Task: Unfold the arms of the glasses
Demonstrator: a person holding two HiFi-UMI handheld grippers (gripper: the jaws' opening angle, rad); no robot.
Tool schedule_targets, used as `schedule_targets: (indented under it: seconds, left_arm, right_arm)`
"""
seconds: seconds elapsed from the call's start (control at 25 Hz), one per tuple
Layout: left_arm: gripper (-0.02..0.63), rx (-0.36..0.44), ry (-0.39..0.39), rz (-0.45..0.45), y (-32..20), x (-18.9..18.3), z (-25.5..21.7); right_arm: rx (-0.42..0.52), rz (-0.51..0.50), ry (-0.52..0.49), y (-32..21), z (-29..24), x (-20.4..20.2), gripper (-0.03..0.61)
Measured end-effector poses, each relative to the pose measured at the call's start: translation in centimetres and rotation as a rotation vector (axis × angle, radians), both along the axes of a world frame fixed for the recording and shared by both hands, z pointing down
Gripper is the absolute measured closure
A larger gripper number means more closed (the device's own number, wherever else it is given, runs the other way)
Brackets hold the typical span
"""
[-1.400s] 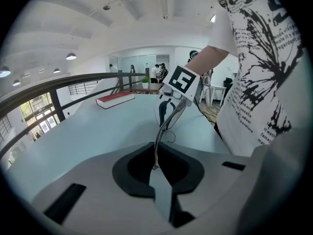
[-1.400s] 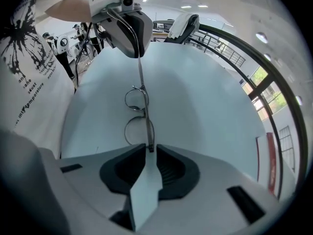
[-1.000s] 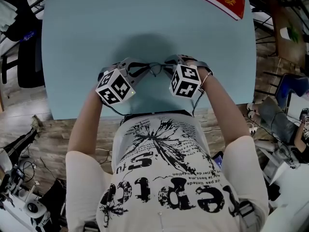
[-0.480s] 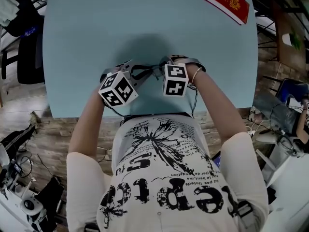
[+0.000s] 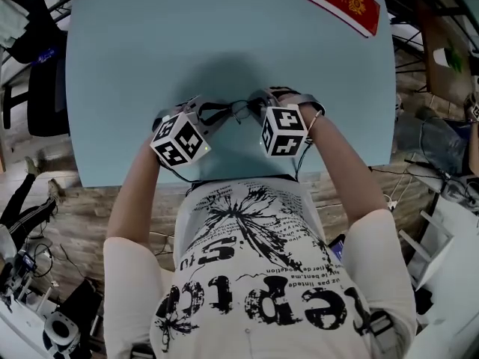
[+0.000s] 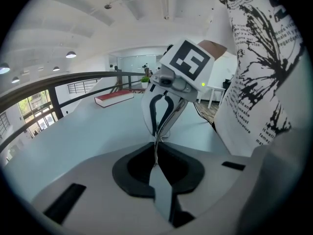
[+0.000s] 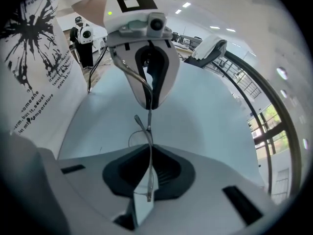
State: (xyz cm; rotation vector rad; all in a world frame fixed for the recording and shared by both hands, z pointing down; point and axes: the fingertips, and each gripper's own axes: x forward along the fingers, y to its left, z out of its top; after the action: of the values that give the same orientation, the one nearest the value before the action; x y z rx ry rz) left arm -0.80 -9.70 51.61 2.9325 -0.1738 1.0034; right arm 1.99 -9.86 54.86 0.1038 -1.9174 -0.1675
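at left, the left gripper (image 6: 156, 155) is clenched on a thin wire part of the glasses (image 5: 238, 111). they sit low at the near edge of the pale blue desk (image 5: 150, 51), between the two grippers; we cannot tell if they touch it. at right, the right gripper (image 7: 148, 180) has just been closing and now pinches one slim arm (image 7: 145, 131) of the frame. we judge the unfolding about to start: hold the left side firm and swing the right outward in a slow arc, without twisting the thin metal.

Surface (image 5: 224, 36) pale blue. Book (image 5: 343, 2) red, gold emblem. Marker cubes (image 5: 179, 140) black-and-white squares. Shirt (image 5: 254, 260) white, black print. Glasses (image 5: 238, 109) dark-framed.
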Motion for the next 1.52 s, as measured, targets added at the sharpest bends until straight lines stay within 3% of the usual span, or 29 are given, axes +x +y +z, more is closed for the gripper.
schedule_targets:
  seconds: [0.8, 1.08, 1.52]
  left_arm:
    - [0.583, 0.030, -0.035, 0.006, -2.0, 0.1, -0.1]
    - [0.583, 0.041, -0.038, -0.021, -2.9, 0.0, -0.1]
    - [0.583, 0.066, -0.039, -0.075, -3.7, 0.6, -0.9]
  right_arm:
    - [0.178, 0.233, -0.199, -1.0, -5.2, 7.2, 0.552]
    - [0.156, 0.285, -0.209, -0.9, -5.0, 9.2, 0.549]
    - [0.124, 0.324, -0.224, -1.2, -4.6, 8.8, 0.548]
